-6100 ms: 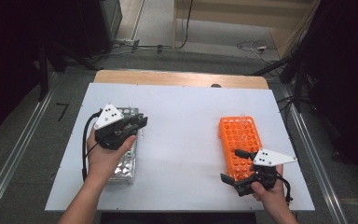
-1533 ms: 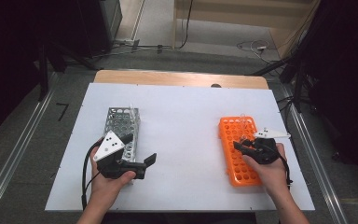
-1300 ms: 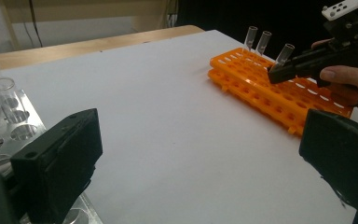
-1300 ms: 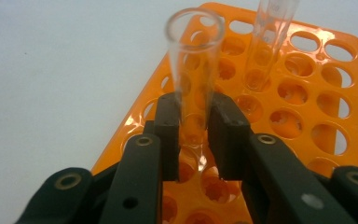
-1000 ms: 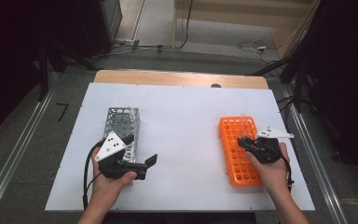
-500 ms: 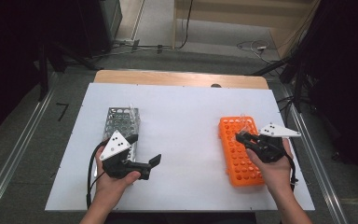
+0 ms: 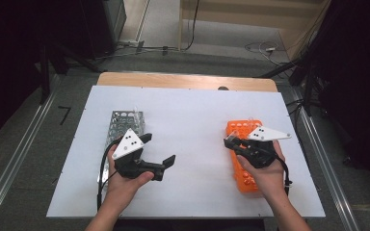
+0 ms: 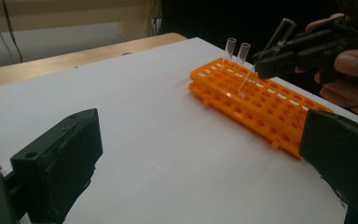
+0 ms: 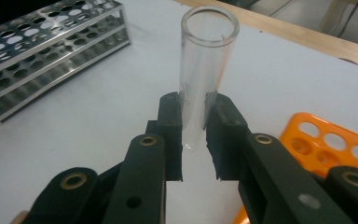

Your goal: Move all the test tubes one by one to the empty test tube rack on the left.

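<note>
My right gripper (image 7: 232, 141) hovers over the left edge of the orange tube rack (image 7: 244, 180), shut on a clear empty test tube (image 9: 208, 56). In the left gripper view that tube (image 8: 266, 55) hangs tilted in the right gripper (image 8: 272, 65), its lower end just above the orange rack (image 8: 261, 105). Two more clear tubes (image 8: 237, 50) stand at the rack's far end. My left gripper (image 7: 158, 150) is open and holds nothing, low over the white tabletop beside the metal rack (image 7: 126, 123). The metal rack (image 9: 42, 42) appears without tubes.
The white board (image 7: 192, 110) lies on a wooden table whose far edge (image 7: 183, 81) shows. Bare board stretches between the two racks. Dark stands and cables surround the table on the floor.
My right gripper has moved left and upward with the tube, off the rack's middle toward its left edge. My left gripper has drifted a little to the right, still open.
</note>
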Motion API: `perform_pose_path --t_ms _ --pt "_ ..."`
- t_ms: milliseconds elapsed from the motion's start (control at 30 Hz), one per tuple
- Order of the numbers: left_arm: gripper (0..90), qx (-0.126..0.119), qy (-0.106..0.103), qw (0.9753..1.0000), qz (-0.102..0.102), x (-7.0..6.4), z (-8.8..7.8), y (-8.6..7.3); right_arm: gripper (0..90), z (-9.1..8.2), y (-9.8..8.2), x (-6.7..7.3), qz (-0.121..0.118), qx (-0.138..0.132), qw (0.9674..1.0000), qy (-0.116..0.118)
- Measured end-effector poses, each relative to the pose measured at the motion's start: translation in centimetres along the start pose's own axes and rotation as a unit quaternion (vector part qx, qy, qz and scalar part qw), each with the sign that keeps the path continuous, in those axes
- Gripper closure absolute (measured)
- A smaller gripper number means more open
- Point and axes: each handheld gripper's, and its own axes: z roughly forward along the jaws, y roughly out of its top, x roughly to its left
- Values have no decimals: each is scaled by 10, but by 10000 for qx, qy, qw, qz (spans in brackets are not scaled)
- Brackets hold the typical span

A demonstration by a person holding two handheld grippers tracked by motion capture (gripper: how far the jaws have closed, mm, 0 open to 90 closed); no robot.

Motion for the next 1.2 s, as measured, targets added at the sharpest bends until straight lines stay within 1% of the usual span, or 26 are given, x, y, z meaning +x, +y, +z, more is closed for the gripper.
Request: perform_pose_path --t_ms 167,300,400,500,600,800,900,967,1033,1200 --pt "20 -26 -166 9998 49 -7 10 5 739 9 1 15 -130 41 9996 248" --pt "44 34 -321 9994 83 -14 18 3 739 15 -1 28 -298 139 9985 428" --pt "78 71 -392 9992 89 -18 22 1 739 20 -3 38 -425 209 9973 563" --pt "132 102 -427 9990 92 -22 26 0 739 23 -4 48 -550 268 9957 691" --pt "194 184 -439 9987 175 -28 30 -1 739 26 -4 57 -621 317 9943 807" --pt "345 234 -537 9978 313 -36 35 -4 739 30 -5 72 -760 390 9915 983" --pt "427 271 -680 9964 418 -39 37 -6 739 31 -5 77 -820 392 9902 1058" --pt "479 315 -731 9957 474 -41 39 -6 739 31 -5 79 -823 405 9899 1082" --pt "512 328 -792 9951 493 -43 40 -7 739 31 -5 80 -855 415 9891 1122" --pt "588 346 -906 9939 519 -44 42 -8 739 31 -5 83 -888 423 9885 1152"
